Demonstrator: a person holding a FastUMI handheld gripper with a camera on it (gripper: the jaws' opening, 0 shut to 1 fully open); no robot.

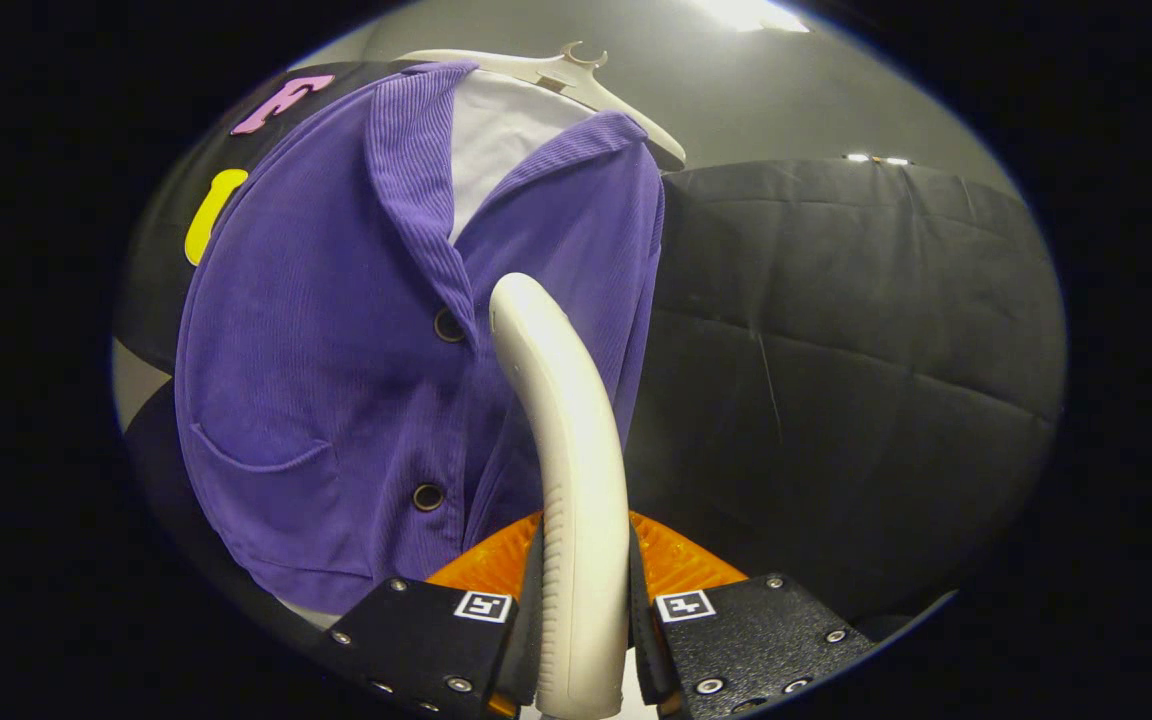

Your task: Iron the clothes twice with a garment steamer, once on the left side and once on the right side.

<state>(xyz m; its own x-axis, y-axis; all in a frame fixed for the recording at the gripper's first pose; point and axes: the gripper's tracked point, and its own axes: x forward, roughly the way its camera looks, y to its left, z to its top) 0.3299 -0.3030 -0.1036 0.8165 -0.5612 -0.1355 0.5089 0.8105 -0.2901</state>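
My gripper (584, 640) clamped on steamer (566, 440) handle, head against purple shirt (336, 380) near placket, on hanger (576, 75). Which pass done: cannot tell.

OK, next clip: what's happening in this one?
A person's handheld tongs are shut on the handle of a white garment steamer, which rises between the fingers. Its head is up against a purple corduroy jacket, near the button placket at mid-chest. The jacket hangs on a white hanger against the black booth wall. Which pass this is cannot be told.
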